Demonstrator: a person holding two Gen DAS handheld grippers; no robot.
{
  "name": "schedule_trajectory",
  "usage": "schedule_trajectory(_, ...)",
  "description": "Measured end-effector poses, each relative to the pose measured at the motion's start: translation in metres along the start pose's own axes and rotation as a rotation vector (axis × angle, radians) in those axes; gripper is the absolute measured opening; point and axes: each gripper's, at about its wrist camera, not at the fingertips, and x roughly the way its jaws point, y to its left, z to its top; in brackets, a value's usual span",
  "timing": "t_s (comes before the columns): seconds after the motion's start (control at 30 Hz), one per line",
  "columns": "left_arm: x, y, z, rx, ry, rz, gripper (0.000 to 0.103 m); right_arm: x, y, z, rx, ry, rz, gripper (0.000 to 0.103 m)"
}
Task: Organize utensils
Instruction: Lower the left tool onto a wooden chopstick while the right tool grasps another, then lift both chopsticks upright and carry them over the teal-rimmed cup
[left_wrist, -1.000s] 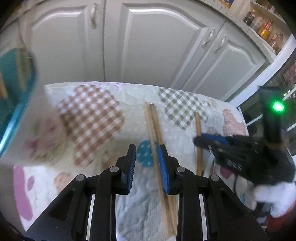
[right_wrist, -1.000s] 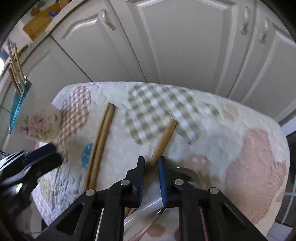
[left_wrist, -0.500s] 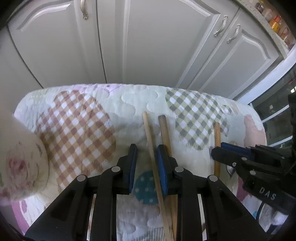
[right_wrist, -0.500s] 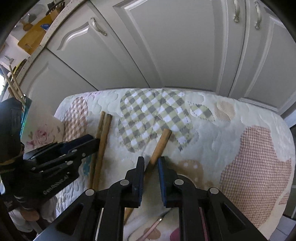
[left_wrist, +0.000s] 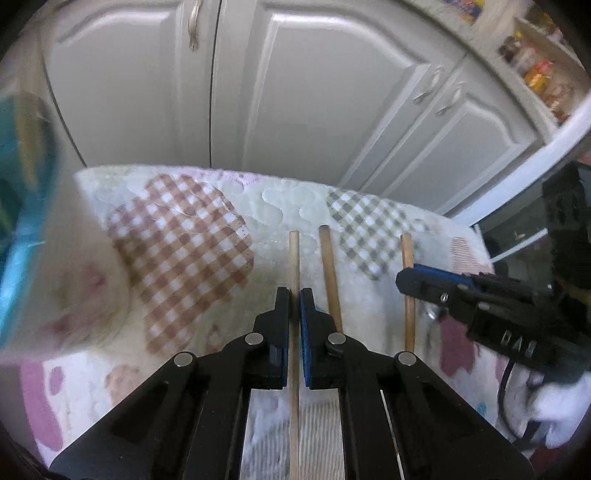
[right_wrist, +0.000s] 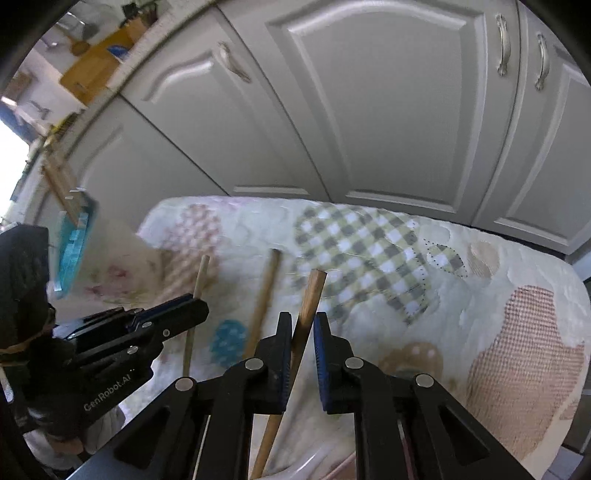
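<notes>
Three wooden chopsticks show over a quilted patchwork cloth (left_wrist: 184, 236). My left gripper (left_wrist: 294, 295) is shut on a thin chopstick (left_wrist: 294, 258), which runs between its blue pads. A second chopstick (left_wrist: 330, 269) lies on the cloth just right of it. My right gripper (right_wrist: 300, 321) holds a third chopstick (right_wrist: 310, 299) between its pads, raised and tilted; the jaws stand slightly apart around it. The right gripper also shows in the left wrist view (left_wrist: 436, 284), the left gripper in the right wrist view (right_wrist: 177, 314). A floral cup with a blue rim (right_wrist: 77, 243) holding chopsticks stands at the left.
White cabinet doors (left_wrist: 314, 92) stand close behind the cloth's far edge. A clear plate rim (right_wrist: 325, 461) shows under the right gripper. Shelves with bottles (left_wrist: 535, 74) are at the far right.
My left gripper has closed on the thin chopstick and drawn it apart from its neighbour. My right gripper has lifted its chopstick off the cloth. The cup has come back into the left view.
</notes>
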Motion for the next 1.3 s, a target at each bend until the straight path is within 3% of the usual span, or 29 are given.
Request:
schedule_trajectory(0.27, -0.077, 0.004, -0.019, 0.033, -0.113, -0.056, 0.004, -0.069, 0.039, -0.016, -0.08, -0.091, 0.067, 0.008)
schedule_trajectory(0.47, -0.122, 0.006, -0.033, 0.061, -0.175, -0.046, 0.004, -0.102, 0.063, -0.032, -0.148, -0.129, 0.068, 0.008)
schedule_trajectory(0.83, -0.171, 0.008, -0.056, 0.056, -0.261, -0.03, 0.004, -0.142, 0.099, -0.052, -0.227, -0.189, 0.048, 0.008)
schedule_trajectory(1.3, -0.222, 0.027, -0.05, 0.021, -0.366, -0.017, 0.004, -0.178, 0.141, -0.04, -0.307, -0.274, 0.07, 0.008)
